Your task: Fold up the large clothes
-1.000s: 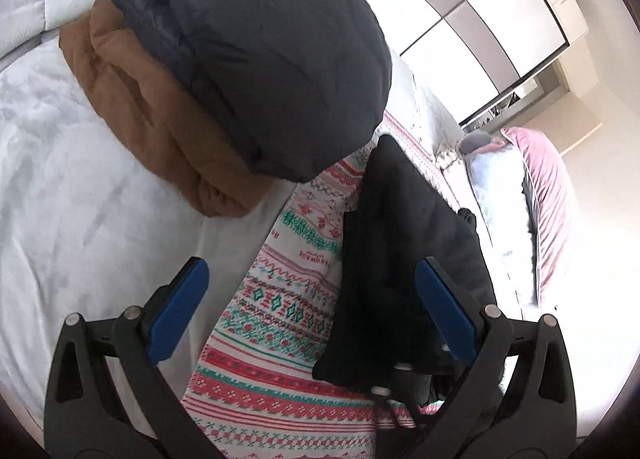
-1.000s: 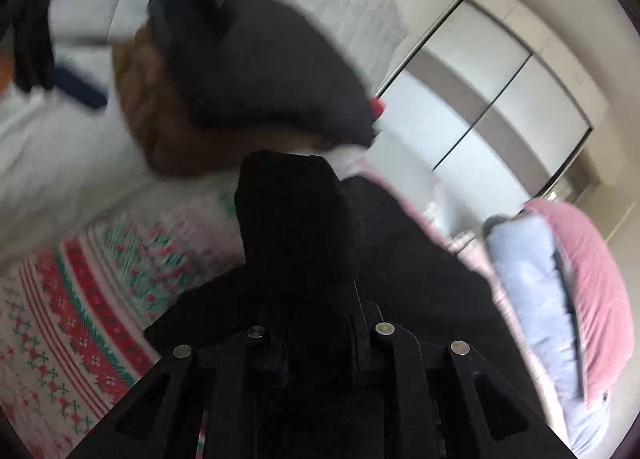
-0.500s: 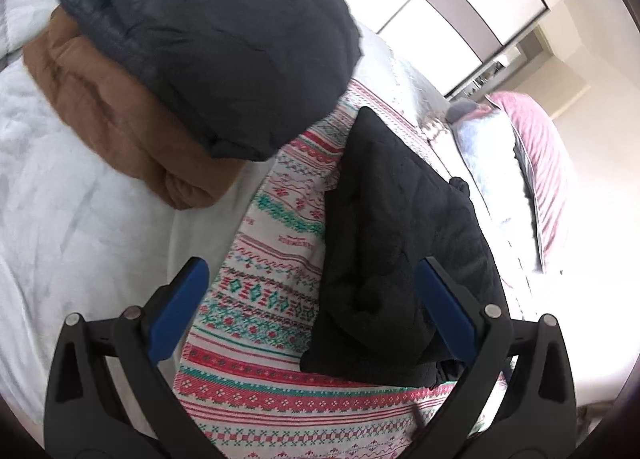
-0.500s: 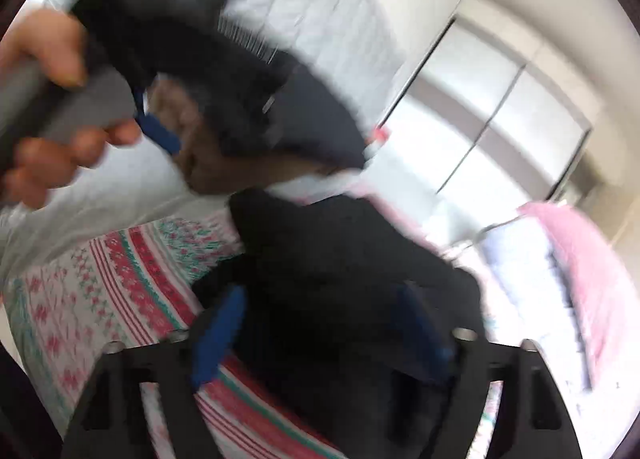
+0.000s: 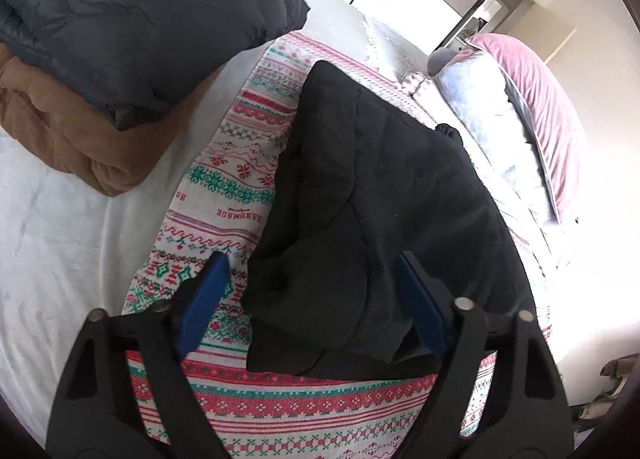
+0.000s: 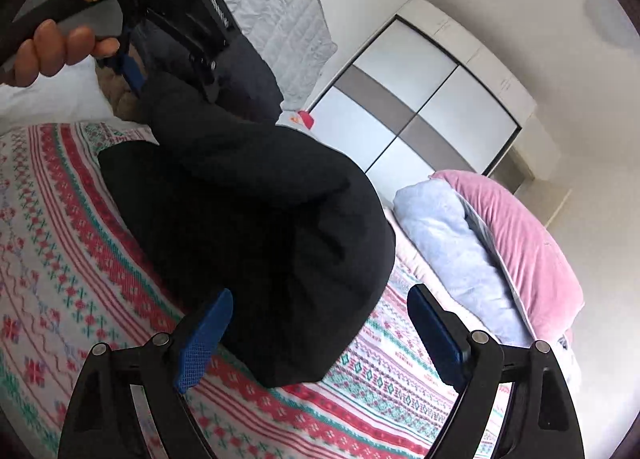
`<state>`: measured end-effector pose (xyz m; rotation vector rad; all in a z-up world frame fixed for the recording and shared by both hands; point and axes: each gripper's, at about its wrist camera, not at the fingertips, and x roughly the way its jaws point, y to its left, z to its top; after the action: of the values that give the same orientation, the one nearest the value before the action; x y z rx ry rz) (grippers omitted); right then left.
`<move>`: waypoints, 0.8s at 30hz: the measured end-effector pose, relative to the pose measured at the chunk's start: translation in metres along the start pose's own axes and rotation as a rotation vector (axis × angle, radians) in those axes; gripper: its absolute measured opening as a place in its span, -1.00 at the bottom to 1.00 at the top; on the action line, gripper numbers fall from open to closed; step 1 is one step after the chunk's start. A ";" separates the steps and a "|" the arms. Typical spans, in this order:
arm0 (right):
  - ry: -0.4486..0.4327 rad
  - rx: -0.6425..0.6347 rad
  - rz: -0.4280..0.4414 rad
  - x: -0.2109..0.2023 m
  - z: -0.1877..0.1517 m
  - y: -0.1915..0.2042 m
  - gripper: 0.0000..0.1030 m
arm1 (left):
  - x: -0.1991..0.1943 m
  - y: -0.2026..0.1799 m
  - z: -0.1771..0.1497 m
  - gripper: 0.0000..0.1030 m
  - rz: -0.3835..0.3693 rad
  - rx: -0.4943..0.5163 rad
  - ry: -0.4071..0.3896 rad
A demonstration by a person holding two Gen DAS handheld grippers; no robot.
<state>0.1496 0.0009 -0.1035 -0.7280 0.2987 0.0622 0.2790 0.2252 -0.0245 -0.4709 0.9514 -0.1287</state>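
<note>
We find the folded black jacket (image 5: 384, 219) on the patterned blanket (image 5: 224, 163) at frame centre, its long axis running from the lower centre to the upper centre of the left wrist view. The left gripper (image 5: 316, 299) straddles its near end, jaws just closing in yet pads clear of the cloth; the right gripper (image 6: 320, 335) stands released, having just opened, at the jacket's lower right corner. The jacket's near edge is cut off behind the left gripper's right finger, so we cannot tell how the layers lie.
</note>
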 end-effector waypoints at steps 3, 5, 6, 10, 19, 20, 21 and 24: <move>-0.028 0.014 -0.044 -0.005 -0.001 -0.002 0.75 | 0.003 0.007 0.000 0.58 0.005 -0.028 0.014; 0.011 0.079 -0.032 -0.005 -0.006 -0.011 0.75 | -0.001 0.014 0.002 0.58 -0.014 -0.067 0.009; 0.047 0.108 -0.018 -0.004 -0.011 -0.015 0.75 | -0.002 0.015 0.002 0.58 -0.016 -0.073 0.008; 0.094 0.069 -0.023 -0.003 -0.029 -0.008 0.75 | 0.000 0.015 0.002 0.58 -0.008 -0.052 0.024; 0.120 -0.054 -0.107 0.036 -0.005 0.017 -0.14 | 0.014 0.002 -0.004 0.13 0.014 -0.026 0.064; 0.119 -0.033 -0.096 0.035 -0.006 0.010 -0.23 | 0.013 0.002 -0.004 0.09 0.010 -0.019 0.060; 0.128 -0.013 -0.077 0.035 -0.006 0.004 -0.33 | 0.010 0.000 -0.005 0.03 0.005 -0.006 0.055; 0.140 -0.080 -0.120 0.033 -0.012 0.002 -0.49 | 0.006 -0.003 -0.007 -0.07 -0.013 -0.007 0.053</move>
<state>0.1778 -0.0069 -0.1229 -0.8296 0.3874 -0.0913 0.2770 0.2186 -0.0315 -0.4821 1.0013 -0.1509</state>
